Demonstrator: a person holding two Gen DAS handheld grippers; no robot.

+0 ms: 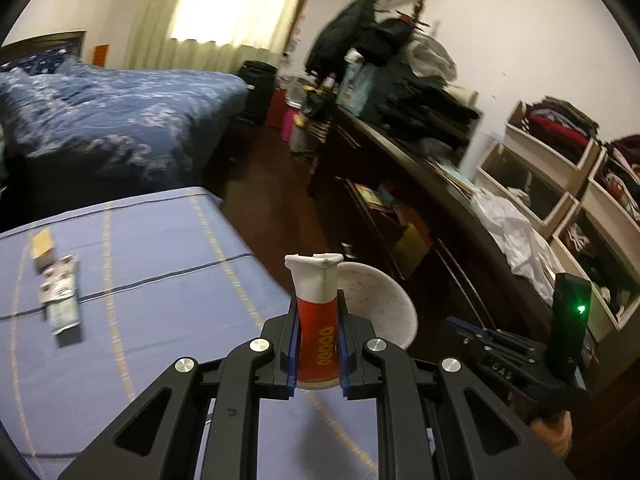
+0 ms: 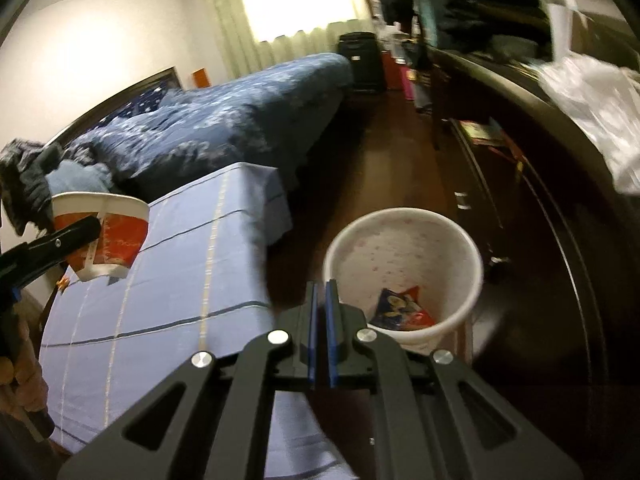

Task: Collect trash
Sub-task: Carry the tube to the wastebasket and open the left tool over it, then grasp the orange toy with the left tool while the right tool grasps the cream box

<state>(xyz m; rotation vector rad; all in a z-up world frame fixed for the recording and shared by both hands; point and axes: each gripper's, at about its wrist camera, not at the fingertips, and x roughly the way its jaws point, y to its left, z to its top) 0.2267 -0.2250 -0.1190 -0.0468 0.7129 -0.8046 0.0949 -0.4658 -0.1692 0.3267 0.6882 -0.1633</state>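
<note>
My left gripper (image 1: pixel 319 300) is shut on a squashed red and white paper cup (image 1: pixel 318 320) and holds it above the edge of the blue-clothed table (image 1: pixel 160 248); the cup also shows in the right wrist view (image 2: pixel 108 236). A white bin (image 2: pixel 404 256) stands on the dark floor beside the table, with a colourful snack wrapper (image 2: pixel 402 308) inside. Its rim shows behind the cup in the left wrist view (image 1: pixel 384 300). My right gripper (image 2: pixel 322 292) is shut and empty, just above the bin's near rim. A flat wrapper (image 1: pixel 60 292) and a small yellow packet (image 1: pixel 42 242) lie on the table.
A bed with a blue quilt (image 1: pixel 120 120) lies beyond the table. A long dark cabinet (image 1: pixel 420 184) with clothes and a white plastic bag (image 1: pixel 516 236) runs along the right. White shelves (image 1: pixel 560 184) hold clothes. Dark wooden floor (image 2: pixel 392 152) lies between.
</note>
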